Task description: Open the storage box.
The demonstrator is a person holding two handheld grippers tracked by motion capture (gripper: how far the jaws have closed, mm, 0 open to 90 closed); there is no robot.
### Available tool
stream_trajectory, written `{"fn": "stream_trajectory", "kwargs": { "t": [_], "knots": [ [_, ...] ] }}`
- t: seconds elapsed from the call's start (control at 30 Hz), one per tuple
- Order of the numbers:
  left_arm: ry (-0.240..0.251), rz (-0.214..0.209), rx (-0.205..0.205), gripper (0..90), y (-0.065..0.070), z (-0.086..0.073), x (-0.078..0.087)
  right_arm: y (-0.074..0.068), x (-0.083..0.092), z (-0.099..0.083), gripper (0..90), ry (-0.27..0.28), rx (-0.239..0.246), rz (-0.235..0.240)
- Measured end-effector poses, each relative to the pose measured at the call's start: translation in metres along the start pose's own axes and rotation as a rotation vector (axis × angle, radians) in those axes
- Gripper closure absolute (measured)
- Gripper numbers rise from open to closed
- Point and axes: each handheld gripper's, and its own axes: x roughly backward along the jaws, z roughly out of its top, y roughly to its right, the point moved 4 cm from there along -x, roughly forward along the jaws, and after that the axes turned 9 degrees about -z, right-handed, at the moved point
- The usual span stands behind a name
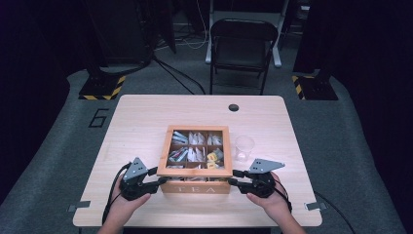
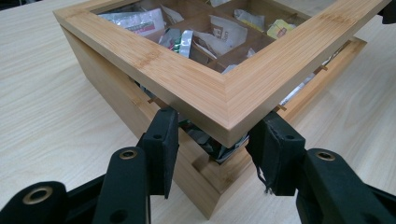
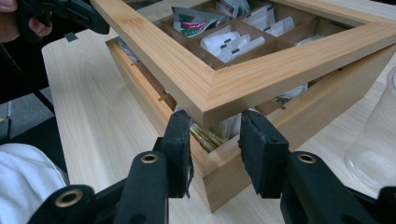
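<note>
Bamboo, the tea box sits near the front edge of the surface, its windowed lid propped slightly ajar. The left hand-held gripper and right hand-held gripper each stand half open with a front lid corner between the jaws; I cannot tell whether the pads press. If one side lifts ahead, the lid may twist or slip shut. A sideways shove could topple the plastic cup just beside the box.

A lab or recording studio: dark curtains, hazard-striped stand bases, floor cables, grey carpet, folding chair.
</note>
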Motion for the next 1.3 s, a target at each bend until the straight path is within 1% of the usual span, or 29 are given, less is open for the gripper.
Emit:
{"fn": "stream_trajectory", "kwargs": {
  "t": [0.17, 0.23, 0.3, 0.33, 0.4, 0.43, 0.5, 0.53, 0.57, 0.67, 0.7, 0.8, 0.83, 0.87, 0.93, 1.0, 1.03, 1.1, 1.2, 1.3],
  "knots": [
    [-0.017, -0.002, -0.006, 52.4, -0.001, 0.003, 0.0, 0.001, 0.0, 0.001, 61.6, 0.006, 0.0, 0.003],
    [-0.016, -0.006, 0.001, 52.5, -0.001, 0.004, 0.0, 0.001, 0.0, 0.002, 58.5, 0.003, 0.0, -0.015],
    [-0.022, -0.013, 0.002, 52.4, -0.002, 0.005, 0.001, 0.001, 0.001, 0.003, 57.3, 0.006, 0.008, -0.021],
    [-0.024, -0.016, 0.002, 52.4, -0.002, 0.006, 0.002, 0.0, 0.001, 0.003, 56.6, 0.007, 0.002, -0.026],
    [-0.016, -0.018, 0.01, 52.4, -0.002, 0.007, 0.001, 0.001, 0.001, 0.004, 56.0, 0.011, 0.01, -0.027],
    [-0.018, -0.021, 0.013, 52.4, -0.003, 0.009, 0.003, 0.002, 0.002, 0.005, 54.9, 0.013, -0.003, -0.034],
    [-0.014, -0.016, 0.01, 52.4, -0.004, 0.012, 0.003, 0.004, 0.002, 0.007, 53.5, 0.011, -0.003, -0.039],
    [-0.009, -0.011, 0.012, 52.4, -0.004, 0.013, 0.003, 0.005, 0.002, 0.008, 53.0, 0.01, 0.007, -0.044],
    [-0.015, -0.013, 0.011, 52.4, -0.004, 0.015, 0.004, 0.006, 0.003, 0.009, 52.5, 0.007, 0.018, -0.045],
    [-0.003, -0.019, 0.034, 52.4, -0.005, 0.02, 0.006, 0.009, 0.004, 0.013, 52.3, 0.011, 0.03, -0.053],
    [0.006, -0.018, 0.038, 52.4, -0.006, 0.021, 0.007, 0.009, 0.005, 0.014, 52.2, 0.01, 0.021, -0.055],
    [0.013, -0.023, 0.049, 52.4, -0.007, 0.026, 0.01, 0.01, 0.004, 0.017, 50.9, 0.013, 0.029, -0.059],
    [0.014, -0.018, 0.043, 52.4, -0.008, 0.027, 0.01, 0.011, 0.003, 0.019, 49.9, 0.018, 0.032, -0.06],
    [0.015, -0.017, 0.045, 52.4, -0.008, 0.028, 0.01, 0.011, 0.003, 0.02, 49.2, 0.021, 0.037, -0.066],
    [0.014, -0.016, 0.047, 52.4, -0.009, 0.029, 0.011, 0.01, 0.003, 0.023, 49.0, 0.029, 0.038, -0.068],
    [0.013, -0.006, 0.039, 52.3, -0.009, 0.031, 0.01, 0.01, 0.003, 0.026, 49.0, 0.035, 0.046, -0.072],
    [0.002, -0.013, 0.039, 52.3, -0.01, 0.031, 0.011, 0.01, 0.003, 0.028, 48.9, 0.04, 0.045, -0.073],
    [0.007, -0.009, 0.042, 52.3, -0.01, 0.032, 0.011, 0.01, 0.003, 0.029, 48.5, 0.038, 0.048, -0.077],
    [0.01, -0.015, 0.052, 52.4, -0.011, 0.034, 0.013, 0.012, 0.001, 0.034, 45.5, 0.044, 0.051, -0.076],
    [0.013, -0.013, 0.056, 52.2, -0.012, 0.036, 0.013, 0.012, 0.001, 0.036, 45.3, 0.044, 0.059, -0.075]
  ]
}}
